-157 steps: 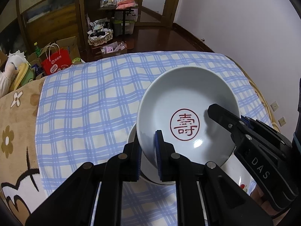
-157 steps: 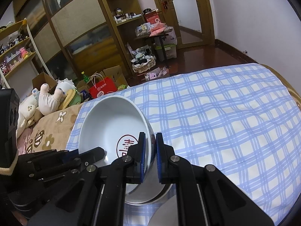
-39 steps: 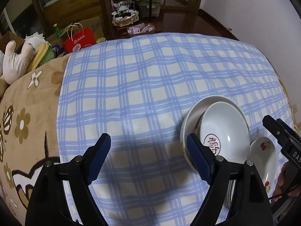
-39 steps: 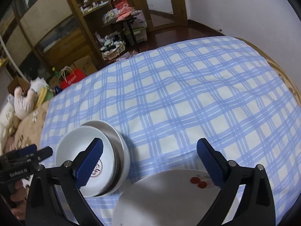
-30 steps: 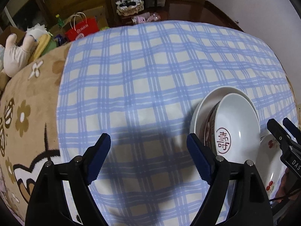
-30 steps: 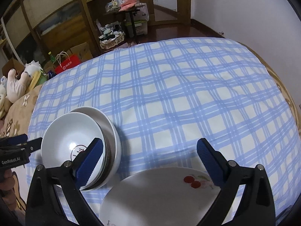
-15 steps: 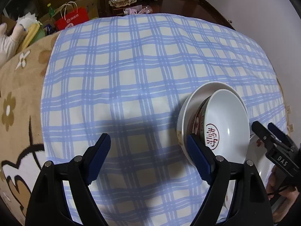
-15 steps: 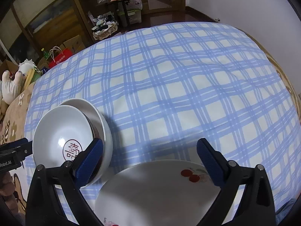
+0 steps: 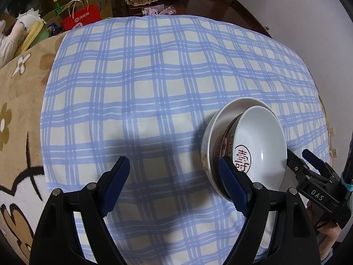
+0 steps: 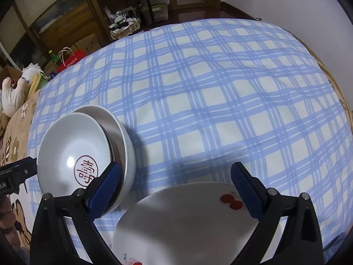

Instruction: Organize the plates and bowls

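A white bowl with a red character seal (image 9: 260,145) sits nested, slightly tilted, in a larger white bowl (image 9: 220,119) on the blue checked cloth (image 9: 154,84). My left gripper (image 9: 174,174) hangs open over bare cloth, with its right finger just in front of the stack. In the right wrist view the same nested bowls (image 10: 72,143) lie at the left. A white plate with red cherries (image 10: 187,220) lies under my right gripper (image 10: 176,172), which is open and holds nothing. Its left finger overlaps the outer bowl's rim in the picture.
A brown flowered blanket (image 9: 15,101) borders the cloth on the left. Beyond the far edge are a red paper bag (image 9: 80,18), plush toys (image 10: 13,92) and shelves on a dark wooden floor. A white wall (image 9: 308,11) stands to the right.
Five seconds ago both grippers were shut on the seal bowl's rim. It now rests in the larger bowl and both grippers are open. Over the last second only the views tilted slightly.
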Demonstrator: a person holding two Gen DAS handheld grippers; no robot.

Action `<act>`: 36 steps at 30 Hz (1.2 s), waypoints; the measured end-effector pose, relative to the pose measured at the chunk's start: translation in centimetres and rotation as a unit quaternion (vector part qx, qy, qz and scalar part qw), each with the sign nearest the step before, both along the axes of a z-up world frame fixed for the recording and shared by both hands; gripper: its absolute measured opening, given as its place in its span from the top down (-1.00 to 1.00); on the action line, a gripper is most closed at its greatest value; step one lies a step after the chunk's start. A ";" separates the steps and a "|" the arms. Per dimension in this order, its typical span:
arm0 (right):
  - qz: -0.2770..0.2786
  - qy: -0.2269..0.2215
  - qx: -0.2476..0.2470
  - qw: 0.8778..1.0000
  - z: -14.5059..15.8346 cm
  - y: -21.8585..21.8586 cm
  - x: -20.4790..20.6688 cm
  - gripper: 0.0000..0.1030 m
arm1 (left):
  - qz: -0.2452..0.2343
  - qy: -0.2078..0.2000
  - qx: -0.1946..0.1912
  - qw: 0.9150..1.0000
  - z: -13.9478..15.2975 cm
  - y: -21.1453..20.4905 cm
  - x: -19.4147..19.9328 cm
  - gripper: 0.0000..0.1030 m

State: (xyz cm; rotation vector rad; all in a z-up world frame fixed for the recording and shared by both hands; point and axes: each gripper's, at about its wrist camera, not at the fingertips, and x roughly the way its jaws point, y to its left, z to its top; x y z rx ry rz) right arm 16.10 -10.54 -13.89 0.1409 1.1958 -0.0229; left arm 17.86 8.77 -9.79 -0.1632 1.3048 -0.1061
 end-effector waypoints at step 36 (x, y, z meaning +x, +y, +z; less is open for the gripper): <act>0.028 -0.014 0.092 0.995 0.1 1.5 -0.2 0.48 | 0.021 0.016 0.005 1.000 -1.9 -0.7 0.2 -0.29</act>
